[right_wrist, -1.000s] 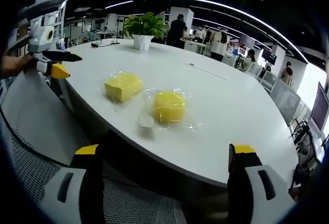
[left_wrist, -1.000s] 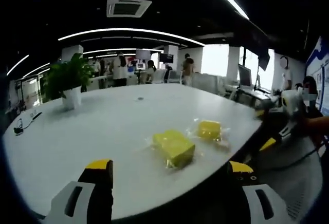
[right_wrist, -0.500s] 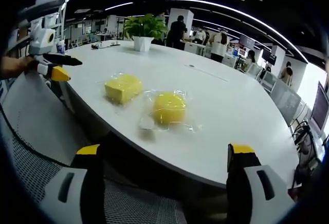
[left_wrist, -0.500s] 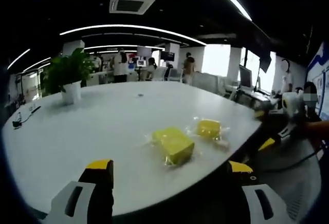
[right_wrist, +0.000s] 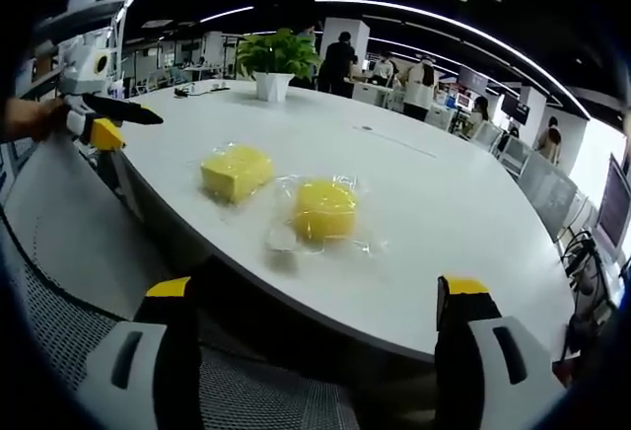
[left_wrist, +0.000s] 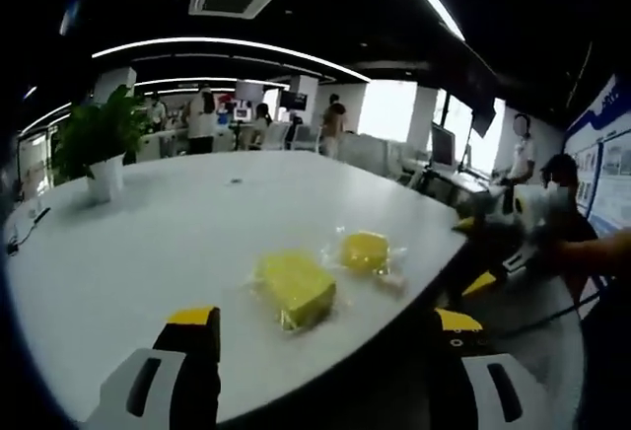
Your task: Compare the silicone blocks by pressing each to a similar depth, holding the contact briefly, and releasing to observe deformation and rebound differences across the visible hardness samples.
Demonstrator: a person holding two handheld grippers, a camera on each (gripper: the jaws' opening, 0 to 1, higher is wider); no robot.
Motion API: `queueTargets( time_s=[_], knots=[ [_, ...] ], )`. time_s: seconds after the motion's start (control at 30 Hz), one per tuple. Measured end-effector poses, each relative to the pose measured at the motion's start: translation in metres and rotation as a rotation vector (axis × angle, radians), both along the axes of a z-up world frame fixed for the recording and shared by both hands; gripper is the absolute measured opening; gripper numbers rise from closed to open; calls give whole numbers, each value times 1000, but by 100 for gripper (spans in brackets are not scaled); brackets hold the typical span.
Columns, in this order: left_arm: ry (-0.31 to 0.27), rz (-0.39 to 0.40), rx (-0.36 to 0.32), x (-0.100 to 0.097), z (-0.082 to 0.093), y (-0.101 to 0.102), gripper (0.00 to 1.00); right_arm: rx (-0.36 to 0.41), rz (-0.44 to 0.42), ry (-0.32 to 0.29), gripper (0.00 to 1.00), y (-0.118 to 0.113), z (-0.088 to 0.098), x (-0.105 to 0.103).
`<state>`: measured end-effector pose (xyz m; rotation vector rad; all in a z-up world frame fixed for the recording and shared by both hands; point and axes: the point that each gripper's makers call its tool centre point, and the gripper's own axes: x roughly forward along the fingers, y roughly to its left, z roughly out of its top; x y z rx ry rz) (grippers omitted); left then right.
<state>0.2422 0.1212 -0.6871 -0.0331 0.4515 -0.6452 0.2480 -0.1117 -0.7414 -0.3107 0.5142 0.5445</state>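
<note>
Two yellow silicone blocks in clear wrap lie near the edge of a white table (left_wrist: 148, 243). In the left gripper view the squarer block (left_wrist: 294, 287) is nearer and the rounder block (left_wrist: 365, 250) lies beyond it to the right. My left gripper (left_wrist: 323, 320) is open, short of the table edge, nothing between its jaws. In the right gripper view the squarer block (right_wrist: 237, 172) is left of the rounder block (right_wrist: 325, 208). My right gripper (right_wrist: 315, 292) is open, low before the table (right_wrist: 454, 203). Each gripper also appears in the other's view, the right gripper (left_wrist: 473, 252) and the left gripper (right_wrist: 120, 122).
A potted plant (left_wrist: 94, 139) (right_wrist: 276, 55) stands at the table's far side. A mesh chair back (right_wrist: 59, 282) sits under my right gripper. People and desks fill the office behind. A person's arm (left_wrist: 592, 252) reaches in at the right.
The left gripper has swung a little, so both blocks sit further left and lower in its view. In the right gripper view it has edged up beside the table. The blocks have not moved.
</note>
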Motion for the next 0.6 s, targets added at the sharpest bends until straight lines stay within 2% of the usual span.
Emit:
queueTargets(
  time_s=[0.17, 0.27, 0.37, 0.43, 0.53, 0.6],
  knots=[
    [4, -90, -89, 13, 19, -35, 89, 1, 0, -4, 94, 1, 0, 0],
    [19, -121, -92, 24, 15, -51, 87, 2, -5, -8, 94, 0, 1, 1],
    [54, -148, -135, 30, 12, -76, 84, 5, -7, -12, 94, -1, 2, 2],
    [65, -148, -147, 38, 6, -84, 83, 6, -14, -13, 94, -2, 2, 2],
    [129, -125, -219, 46, -2, -102, 80, 3, -15, -12, 94, -2, 1, 2],
    [140, -109, -218, 53, -9, -106, 79, 3, -15, -10, 94, -2, 1, 2]
  ],
)
